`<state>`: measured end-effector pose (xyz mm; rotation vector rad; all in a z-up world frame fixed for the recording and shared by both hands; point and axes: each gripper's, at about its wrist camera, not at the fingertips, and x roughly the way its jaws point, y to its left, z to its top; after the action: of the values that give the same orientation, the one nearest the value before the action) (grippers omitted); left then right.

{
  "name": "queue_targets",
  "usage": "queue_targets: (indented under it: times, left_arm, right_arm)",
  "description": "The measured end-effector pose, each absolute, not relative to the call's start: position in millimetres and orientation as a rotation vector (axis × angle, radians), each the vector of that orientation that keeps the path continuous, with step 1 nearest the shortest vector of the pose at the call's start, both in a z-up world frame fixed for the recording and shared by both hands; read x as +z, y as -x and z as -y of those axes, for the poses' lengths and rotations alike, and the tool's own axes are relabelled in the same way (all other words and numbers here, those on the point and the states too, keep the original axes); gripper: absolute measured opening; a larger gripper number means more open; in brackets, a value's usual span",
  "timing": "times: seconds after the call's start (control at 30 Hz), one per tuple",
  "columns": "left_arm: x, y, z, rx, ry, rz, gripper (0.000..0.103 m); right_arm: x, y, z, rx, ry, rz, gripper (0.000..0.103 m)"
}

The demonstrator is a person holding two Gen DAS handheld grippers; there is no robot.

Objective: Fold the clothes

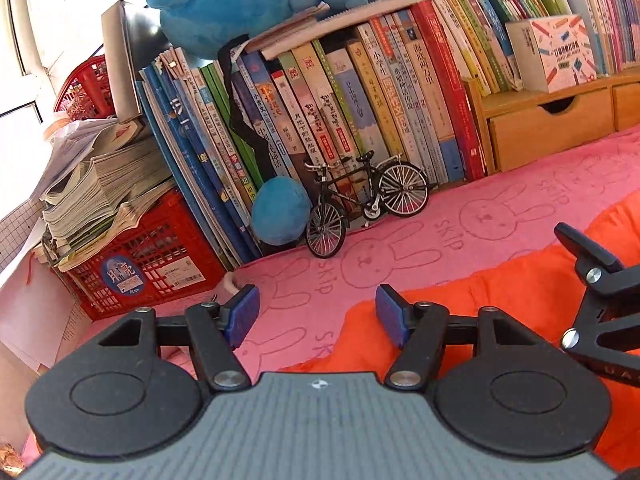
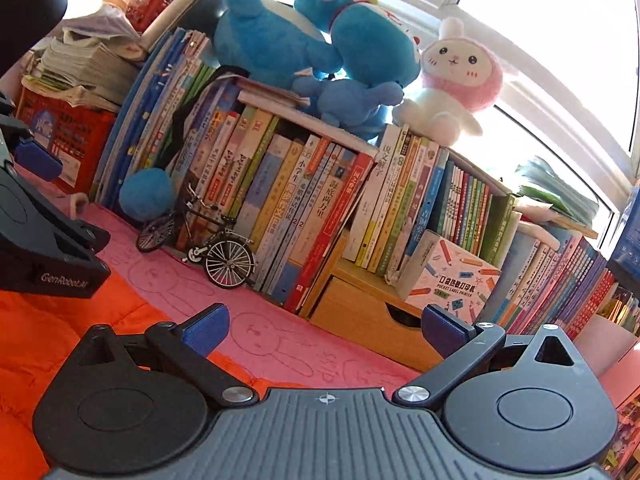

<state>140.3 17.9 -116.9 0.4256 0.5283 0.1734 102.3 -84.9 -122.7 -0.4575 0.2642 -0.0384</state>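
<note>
An orange padded garment (image 1: 500,296) lies on a pink rabbit-print cloth (image 1: 400,236); the right wrist view shows the garment (image 2: 52,332) at lower left. My left gripper (image 1: 318,314) hovers over the garment's left edge, jaws apart, nothing between the blue pads (image 1: 244,312). My right gripper (image 2: 326,330) stands open and wide above the pink cloth (image 2: 280,344), holding nothing. The left wrist view catches the right gripper's black finger (image 1: 588,256) at the right edge. The left gripper's body (image 2: 44,248) fills the left side of the right wrist view.
A row of upright books (image 1: 344,112) lines the back, blue plush toys (image 2: 320,40) and a pink rabbit plush (image 2: 456,80) on top. A model bicycle (image 1: 360,204) and a blue ball (image 1: 280,210) stand against them. Red crates (image 1: 140,256) with papers at left, wooden drawers (image 1: 552,128) at right.
</note>
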Motion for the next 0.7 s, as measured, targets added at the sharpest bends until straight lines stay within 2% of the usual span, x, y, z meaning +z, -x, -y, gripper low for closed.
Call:
queue_targets:
  times: [0.1, 0.27, 0.7]
  left_arm:
    - [-144, -144, -12, 0.181, -0.535, -0.554, 0.064]
    - [-158, -146, -21, 0.16, -0.498, -0.561, 0.065]
    - [-163, -152, -40, 0.159, -0.39, -0.59, 0.066]
  right_arm:
    - [-143, -111, 93, -0.076, 0.488, -0.346, 0.103]
    - [-159, -108, 117, -0.178, 0.48, -0.395, 0.103]
    - [-173, -124, 160, -0.343, 0.388, -0.576, 0.103]
